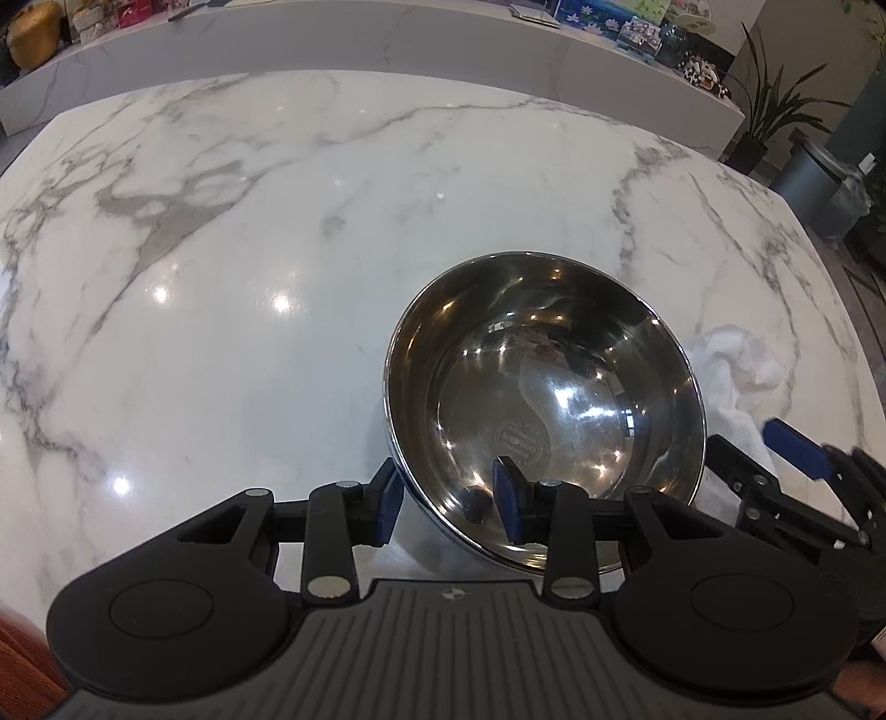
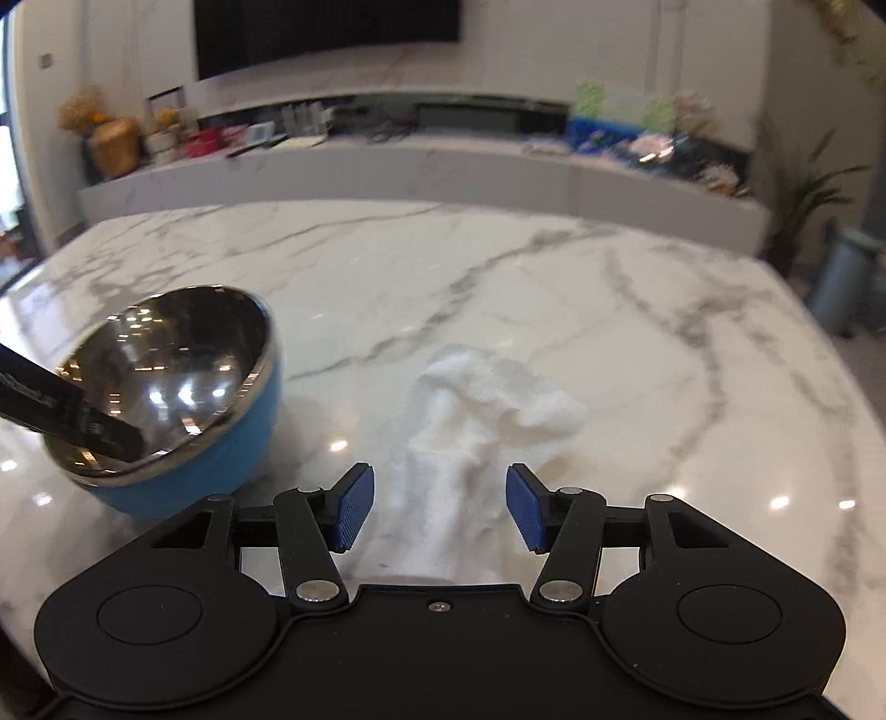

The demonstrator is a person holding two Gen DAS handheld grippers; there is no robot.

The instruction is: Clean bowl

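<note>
Bowl (image 1: 545, 407) rim between left fingers (image 1: 387, 501); cloth (image 2: 482, 410) between right fingers (image 2: 351, 512)

You were in a home living room: you stood at a marble table (image 2: 498, 288), facing a large dark screen (image 2: 326, 33) above a long low shelf (image 2: 387, 166) with vases, boxes and a potted plant (image 2: 803, 205).

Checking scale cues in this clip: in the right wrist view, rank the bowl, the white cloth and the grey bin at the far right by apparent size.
1. bowl, blue outside, steel inside
2. white cloth, not much smaller; its near end is hidden behind the gripper body
3. grey bin, smallest, but it stands farther off beyond the table, so its true size is unsure
</note>
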